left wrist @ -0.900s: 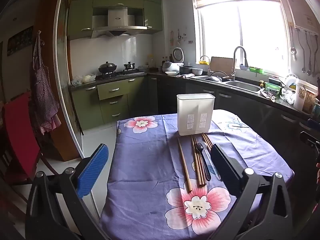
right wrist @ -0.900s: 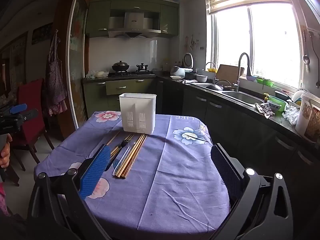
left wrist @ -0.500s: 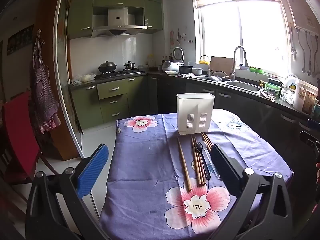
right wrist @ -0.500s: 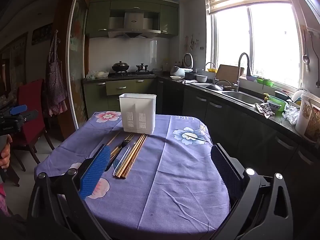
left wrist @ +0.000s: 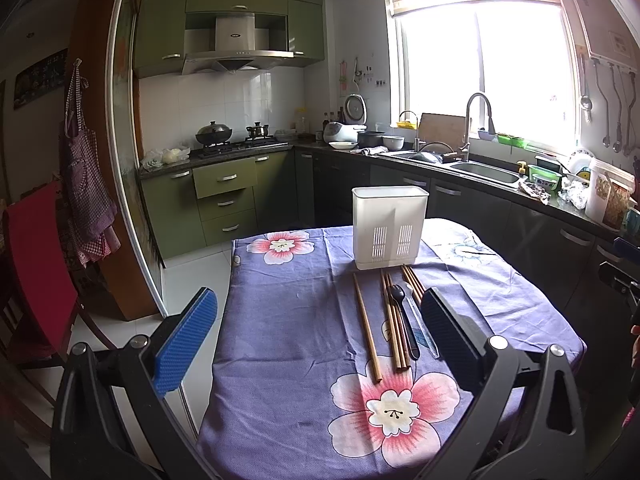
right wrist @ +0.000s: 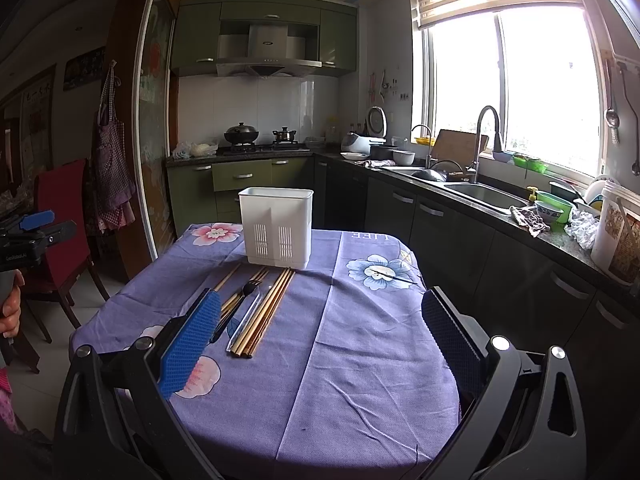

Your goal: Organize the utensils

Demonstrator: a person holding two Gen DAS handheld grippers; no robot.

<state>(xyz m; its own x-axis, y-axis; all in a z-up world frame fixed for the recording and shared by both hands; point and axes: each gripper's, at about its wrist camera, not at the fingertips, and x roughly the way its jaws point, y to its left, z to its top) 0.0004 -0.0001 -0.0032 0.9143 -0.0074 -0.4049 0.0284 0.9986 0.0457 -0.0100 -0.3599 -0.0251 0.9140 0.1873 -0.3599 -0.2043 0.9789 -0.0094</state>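
Nothing is sorted yet: wooden chopsticks [left wrist: 364,332], a black spoon [left wrist: 402,320] and a clear utensil [left wrist: 420,328] lie on the counter [left wrist: 280,320] just before the white utensil holder [left wrist: 389,226], while left claw [left wrist: 320,336] and right claw [right wrist: 320,336] gape wide, holding nothing.

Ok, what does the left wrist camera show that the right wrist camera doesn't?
Only the left view: the large pink flower printed near the table's front edge, below the utensils, and ladles hanging right of the window.

Only the right view: the blue flower on the cloth, and the left gripper seen from the side.

Both: the white holder with chopsticks and a black fork lying before it, and wide-open fingers holding nothing.
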